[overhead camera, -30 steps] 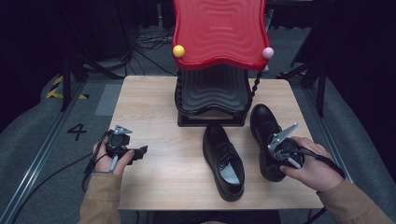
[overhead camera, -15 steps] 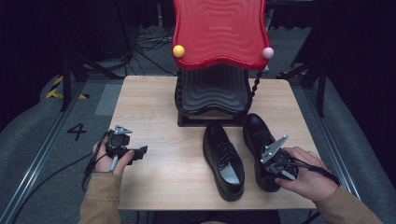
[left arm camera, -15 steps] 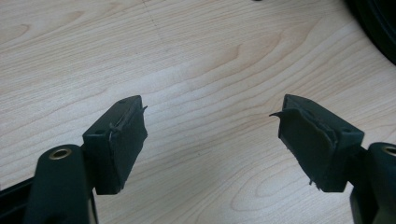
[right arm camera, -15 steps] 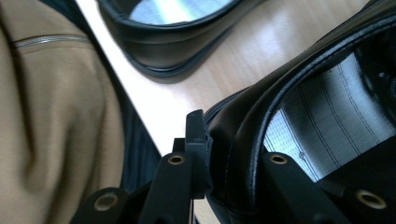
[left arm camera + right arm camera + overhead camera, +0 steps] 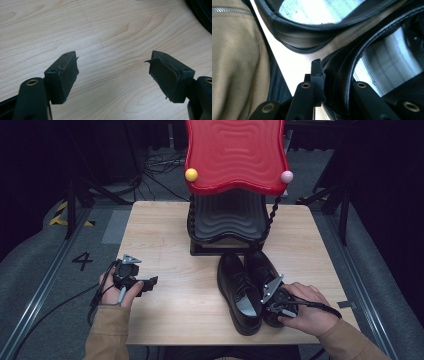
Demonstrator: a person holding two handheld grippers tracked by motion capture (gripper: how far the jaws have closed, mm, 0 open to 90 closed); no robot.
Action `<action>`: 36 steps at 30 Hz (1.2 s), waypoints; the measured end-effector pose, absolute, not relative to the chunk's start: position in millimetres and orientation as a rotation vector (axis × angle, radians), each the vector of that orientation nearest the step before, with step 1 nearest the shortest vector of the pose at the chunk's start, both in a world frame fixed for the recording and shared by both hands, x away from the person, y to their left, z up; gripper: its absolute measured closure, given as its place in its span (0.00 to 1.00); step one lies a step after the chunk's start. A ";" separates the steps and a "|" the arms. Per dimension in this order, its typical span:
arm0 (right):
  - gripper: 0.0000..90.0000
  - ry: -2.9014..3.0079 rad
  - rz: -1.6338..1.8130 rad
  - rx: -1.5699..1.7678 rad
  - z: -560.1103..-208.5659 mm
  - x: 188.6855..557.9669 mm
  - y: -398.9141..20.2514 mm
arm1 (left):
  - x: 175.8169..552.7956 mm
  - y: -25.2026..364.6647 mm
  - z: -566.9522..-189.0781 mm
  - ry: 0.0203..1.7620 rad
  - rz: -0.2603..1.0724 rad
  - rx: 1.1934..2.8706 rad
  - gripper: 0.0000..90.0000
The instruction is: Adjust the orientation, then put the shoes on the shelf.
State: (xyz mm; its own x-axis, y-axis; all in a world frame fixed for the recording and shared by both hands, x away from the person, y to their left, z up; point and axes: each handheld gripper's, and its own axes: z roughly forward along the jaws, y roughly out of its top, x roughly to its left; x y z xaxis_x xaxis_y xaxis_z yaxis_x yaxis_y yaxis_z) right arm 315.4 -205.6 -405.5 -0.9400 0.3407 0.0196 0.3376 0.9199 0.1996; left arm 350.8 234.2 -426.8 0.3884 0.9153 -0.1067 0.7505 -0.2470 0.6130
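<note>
Two black leather lace-up shoes stand side by side on the wooden table (image 5: 165,235), toes toward the stand. The left shoe (image 5: 237,292) lies free. My right gripper (image 5: 272,307) is shut on the heel collar of the right shoe (image 5: 260,267). In the right gripper view one jaw sits outside the heel wall and the other inside, over the pale insole of that right shoe (image 5: 387,57), with the left shoe (image 5: 312,37) just beyond. My left gripper (image 5: 150,282) rests at the table's left. Its jaws are wide apart over bare wood, so the left gripper (image 5: 112,60) is open and holds nothing.
A shoe rack stands at the back middle, with a red wavy top shelf (image 5: 235,155) over a black wavy lower shelf (image 5: 227,220). Its base nearly meets the shoe toes. A tan sleeve (image 5: 234,62) is close beside the right gripper. Dark floor and cables surround the table.
My right gripper has carried the right shoe leftward, toward the person and down, so it now sits tight beside the left shoe. The left gripper has stayed still.
</note>
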 end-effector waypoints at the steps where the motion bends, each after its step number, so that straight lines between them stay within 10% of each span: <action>1: 0.88 3.065 0.301 0.534 -407.2 315.1 -203.4 | 350.9 234.3 -426.9 1.421 0.365 2.068 0.26; 36: 0.65 3.065 0.552 0.809 -388.6 315.2 -217.7 | 353.0 231.1 -426.3 1.406 0.367 2.071 0.26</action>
State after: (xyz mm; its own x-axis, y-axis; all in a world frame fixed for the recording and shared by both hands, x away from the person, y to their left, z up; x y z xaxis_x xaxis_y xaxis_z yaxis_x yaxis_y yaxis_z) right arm 315.2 -217.7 -388.6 -0.8707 0.4654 0.1589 0.4916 0.8148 0.3074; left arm 353.0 231.1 -426.3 0.4001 0.9106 -0.1033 0.7443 -0.2571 0.6164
